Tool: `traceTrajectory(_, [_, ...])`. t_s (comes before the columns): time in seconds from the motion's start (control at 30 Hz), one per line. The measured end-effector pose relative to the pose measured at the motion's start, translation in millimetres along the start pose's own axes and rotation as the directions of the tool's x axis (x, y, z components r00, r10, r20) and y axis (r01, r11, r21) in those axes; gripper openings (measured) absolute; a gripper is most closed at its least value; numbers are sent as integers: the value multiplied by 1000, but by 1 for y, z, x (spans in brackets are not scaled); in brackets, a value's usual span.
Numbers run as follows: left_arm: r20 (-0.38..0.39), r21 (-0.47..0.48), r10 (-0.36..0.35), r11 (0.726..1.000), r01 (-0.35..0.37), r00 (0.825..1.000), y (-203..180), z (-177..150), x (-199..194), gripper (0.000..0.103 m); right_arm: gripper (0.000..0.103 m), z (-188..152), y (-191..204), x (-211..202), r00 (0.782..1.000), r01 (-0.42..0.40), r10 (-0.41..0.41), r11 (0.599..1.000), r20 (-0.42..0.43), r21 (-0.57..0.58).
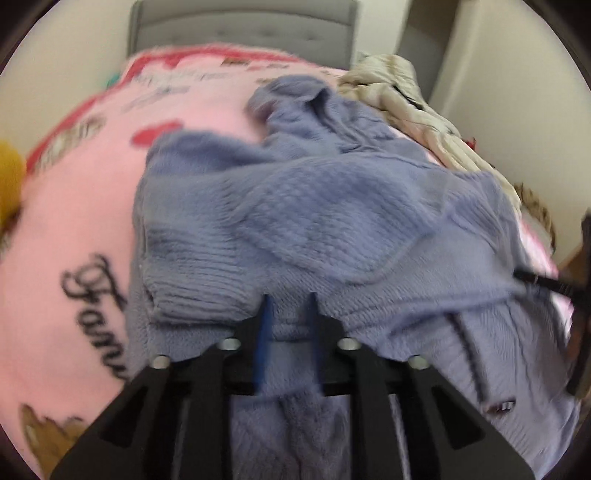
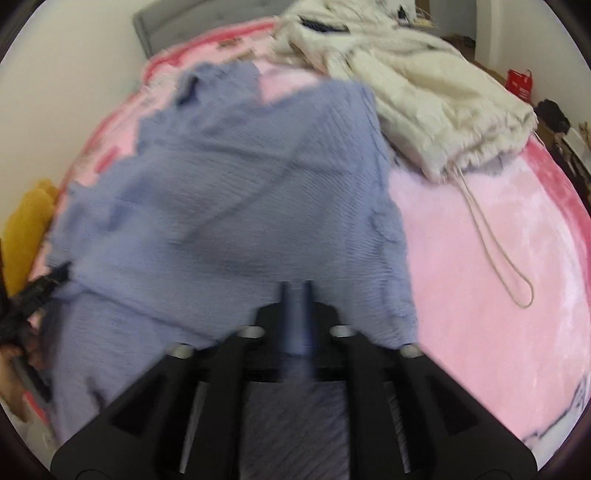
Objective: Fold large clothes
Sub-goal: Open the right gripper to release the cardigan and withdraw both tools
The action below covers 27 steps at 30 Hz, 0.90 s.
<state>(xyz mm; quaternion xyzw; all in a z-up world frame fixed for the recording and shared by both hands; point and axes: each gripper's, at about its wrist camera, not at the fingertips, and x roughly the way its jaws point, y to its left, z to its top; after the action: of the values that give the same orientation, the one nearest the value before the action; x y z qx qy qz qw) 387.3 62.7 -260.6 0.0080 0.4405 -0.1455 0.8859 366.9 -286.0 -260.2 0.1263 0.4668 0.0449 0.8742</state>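
Left wrist: both hand-held grippers [image 1: 290, 306] [image 2: 296, 295] pinch the blue sweater [image 1: 332, 221] hem

Lavender knit sweater [image 1: 314, 221], rumpled, on bed

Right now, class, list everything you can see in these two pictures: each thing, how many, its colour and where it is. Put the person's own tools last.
sweater: one, lavender-blue knit, spread rumpled over the blanket, near edge in both tools
blanket: one, pink with red border and dark script, covering the bed
coat: one, cream and fluffy, with a loose drawstring, far right side of the bed, beside the sweater
headboard: one, grey and tufted, at the far end of the bed
yellow fabric: one, mustard, left edge of the bed
red bag: one, on the floor beyond the coat
left tool: one, black, shut on the sweater's hem
right tool: one, black, shut on the sweater
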Motion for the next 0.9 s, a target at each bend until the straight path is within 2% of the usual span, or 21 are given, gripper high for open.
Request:
traceTrajectory(0.03, [8, 8, -3, 1000, 3, 1000, -4, 1, -6, 66, 41, 0, 6, -10, 999, -19, 19, 1000, 38, -11])
traceTrajectory(0.07, [29, 12, 4, 1000, -4, 1000, -6, -1, -15, 98, 46, -1, 14, -26, 994, -39, 44, 998, 104, -45])
traceTrajectory(0.13, [117, 35, -15, 999, 11, 993, -8, -5, -33, 97, 49, -2, 26, -40, 985, -54, 69, 994, 157, -99])
traceTrajectory(0.17, [130, 45, -17, 999, 11, 991, -9, -5, -36, 97, 49, -2, 29, -43, 983, -67, 84, 992, 161, -111])
traceTrajectory(0.23, [124, 57, -3, 998, -4, 992, -12, -5, -36, 97, 49, -2, 35, -44, 979, -99, 117, 989, 167, -114])
traceTrajectory(0.3, [112, 68, -31, 997, 23, 993, -13, -6, -36, 97, 50, 0, 38, -41, 975, -139, 153, 986, 162, -96])
traceTrajectory(0.33, [117, 73, -55, 996, 47, 992, -14, -5, -36, 97, 57, 0, 39, -40, 972, -152, 165, 984, 167, -91])
traceTrajectory(0.43, [128, 49, -84, 996, 78, 988, -14, 4, -32, 97, 62, 10, 45, -34, 966, -168, 180, 983, 186, -79])
traceTrajectory(0.57, [111, -26, -46, 998, 49, 993, -12, 27, -30, 97, 63, 35, 47, -28, 959, -213, 208, 977, 194, 4])
traceTrajectory(0.6, [109, -47, -30, 998, 35, 994, -13, 38, -35, 97, 64, 44, 47, -29, 960, -212, 202, 977, 194, 31])
traceTrajectory(0.67, [102, -100, 1, 995, 9, 995, -13, 56, -41, 97, 82, 59, 49, -34, 967, -179, 164, 982, 195, 63])
traceTrajectory(0.73, [99, -148, 21, 989, -6, 995, -13, 80, -52, 97, 90, 78, 52, -48, 966, -114, 91, 990, 240, 82])
traceTrajectory(0.8, [104, -151, 56, 988, -40, 993, -15, 105, -61, 98, 90, 102, 59, -59, 962, -85, 69, 995, 265, 47])
traceTrajectory(0.9, [115, -109, 122, 988, -109, 986, -19, 144, -62, 98, 95, 146, 67, -57, 966, -40, 39, 999, 256, 2])
